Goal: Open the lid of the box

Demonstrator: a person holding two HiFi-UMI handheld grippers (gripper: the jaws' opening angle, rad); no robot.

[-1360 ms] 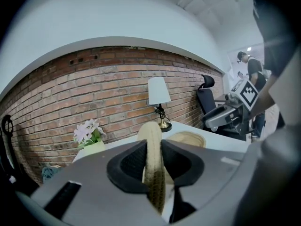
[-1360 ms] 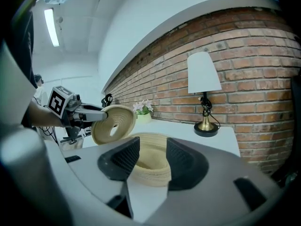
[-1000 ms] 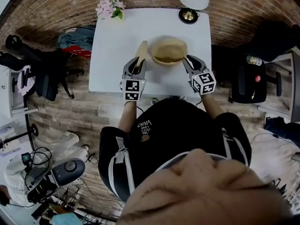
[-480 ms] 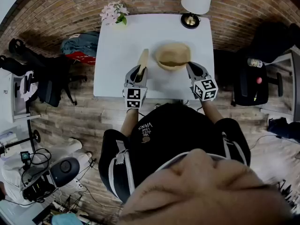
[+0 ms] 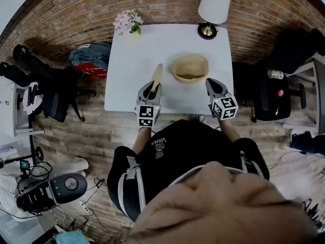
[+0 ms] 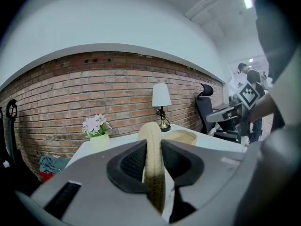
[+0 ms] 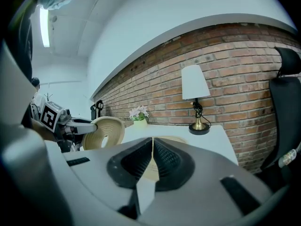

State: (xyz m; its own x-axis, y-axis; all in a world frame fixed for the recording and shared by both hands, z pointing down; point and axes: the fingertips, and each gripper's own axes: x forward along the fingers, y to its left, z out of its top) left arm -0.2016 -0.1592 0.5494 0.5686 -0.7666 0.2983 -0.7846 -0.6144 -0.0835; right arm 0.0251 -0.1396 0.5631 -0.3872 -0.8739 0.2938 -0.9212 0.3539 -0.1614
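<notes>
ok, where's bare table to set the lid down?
Widest free patch: left half of the table, from the flowers to the near edge, left of the held lid. Also the back strip between flowers and lamp, behind the box. Crowded: near right, where the right gripper sits by the box.

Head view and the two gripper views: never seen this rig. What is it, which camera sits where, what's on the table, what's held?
There is no robot here: a person holds a two-jaw gripper in each hand. The head view comes from a camera on the person's head, looking steeply down. Each gripper view comes from a camera riding on that gripper, looking along its jaws. On the white table stand a round woven box, open, a lamp and a pot of flowers. The left gripper is shut on the box's lid, held on edge. The right gripper has just closed its jaws, with nothing between them.
</notes>
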